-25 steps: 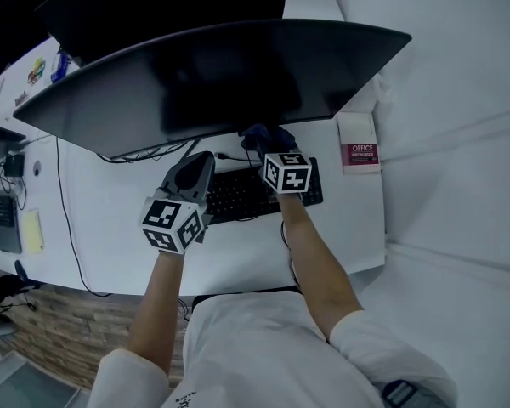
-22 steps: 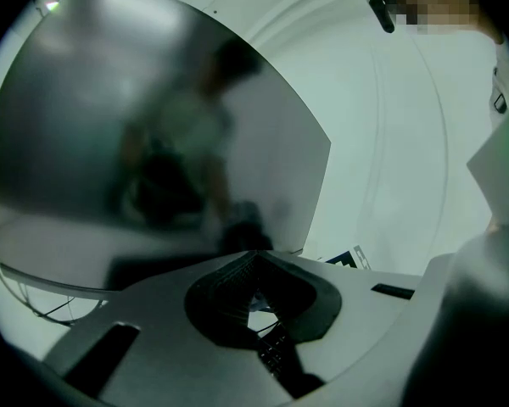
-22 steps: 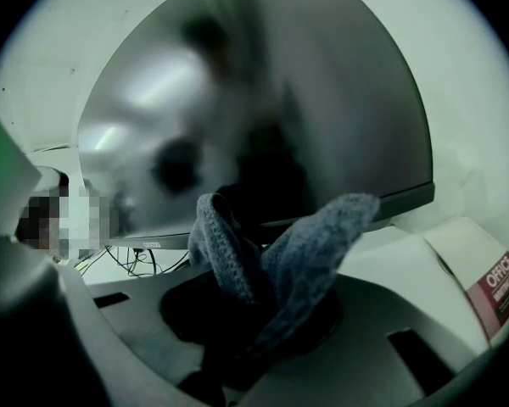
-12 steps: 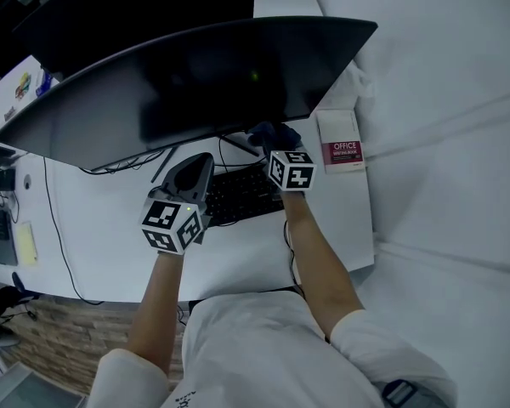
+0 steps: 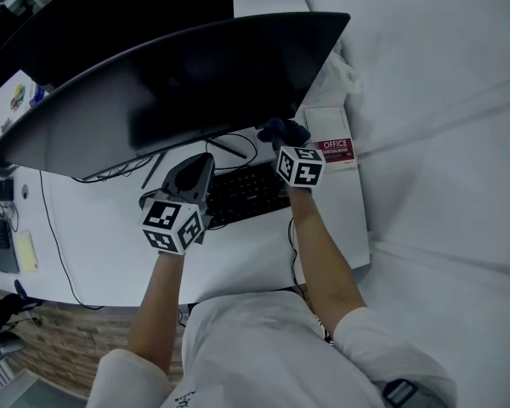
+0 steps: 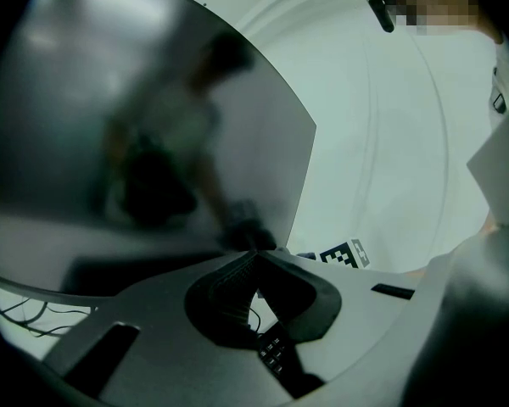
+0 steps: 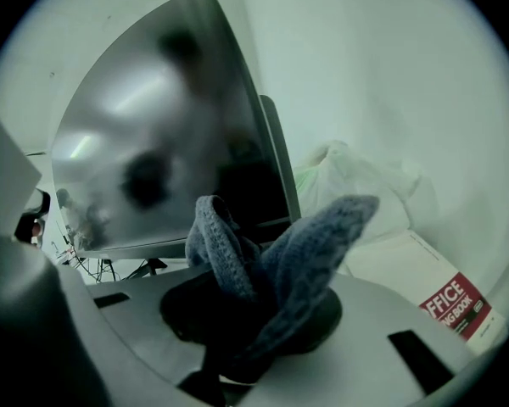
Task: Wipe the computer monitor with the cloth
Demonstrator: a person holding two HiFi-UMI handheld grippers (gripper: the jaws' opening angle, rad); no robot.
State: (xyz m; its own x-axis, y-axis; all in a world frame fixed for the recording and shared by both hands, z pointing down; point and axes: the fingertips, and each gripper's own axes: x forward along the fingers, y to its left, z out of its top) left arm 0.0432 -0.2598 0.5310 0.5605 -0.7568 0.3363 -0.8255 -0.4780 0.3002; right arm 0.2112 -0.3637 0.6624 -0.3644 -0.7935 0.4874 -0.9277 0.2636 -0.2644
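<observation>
step: approach imo, wiping not started. Cloth looks short of the glass.
monitor (image 5: 178, 75): big curved one, screen dark, standing at the back of the bench (image 5: 93, 228).
cloth (image 7: 310, 240): blue knit, bunched up w/ two folds sticking out past the jaws. It sits just under the screen's lower right corner, above the right end of the keyboard (image 5: 242, 195).
right gripper (image 5: 285, 143): jaws clamped down on the cloth, only fabric between them.
left gripper (image 6: 256, 257): jaws closed tip to tip, nothing in them. It hovers over the keyboard's left part, below the screen, and looks idle.
next move: prob lift the right gripper up and fwd till the loose folds press flat on the screen, then sweep across. Light pressure, bc only fabric should meet the glass, not the jaws.
watch out: cables (image 5: 229, 147) loop under the screen edge near the cloth, and a book (image 5: 333, 147) lies just to the right. Keep the sweep above both.
</observation>
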